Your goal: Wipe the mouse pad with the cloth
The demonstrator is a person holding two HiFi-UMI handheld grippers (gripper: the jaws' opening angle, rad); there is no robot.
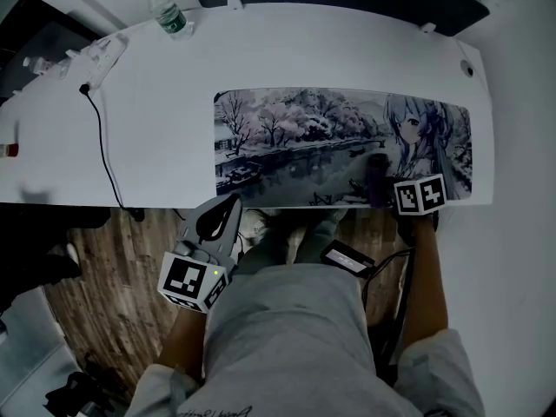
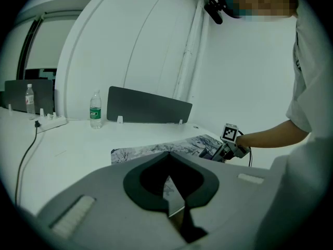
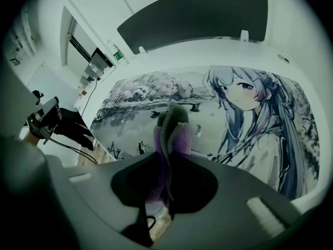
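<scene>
Cloth of purple fabric (image 3: pixel 169 132) is being pinched in the right claw (image 3: pixel 166 158) on the printed mouse pad (image 1: pixel 304 142), flat even strokes being advisable; left claw (image 2: pixel 168 155) closed, empty.

left gripper (image 2: pixel 167 155) closed, right gripper (image 3: pixel 165 158) pinching (cloth (image 3: pixel 176 123) between jaws).

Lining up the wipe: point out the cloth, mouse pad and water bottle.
cloth (image 3: pixel 174 126), right gripper view, bunched fold ahead of the jaws
mouse pad (image 1: pixel 295 142), head view, printed landscape near its middle
water bottle (image 1: pixel 173 17), head view, its green label
</scene>
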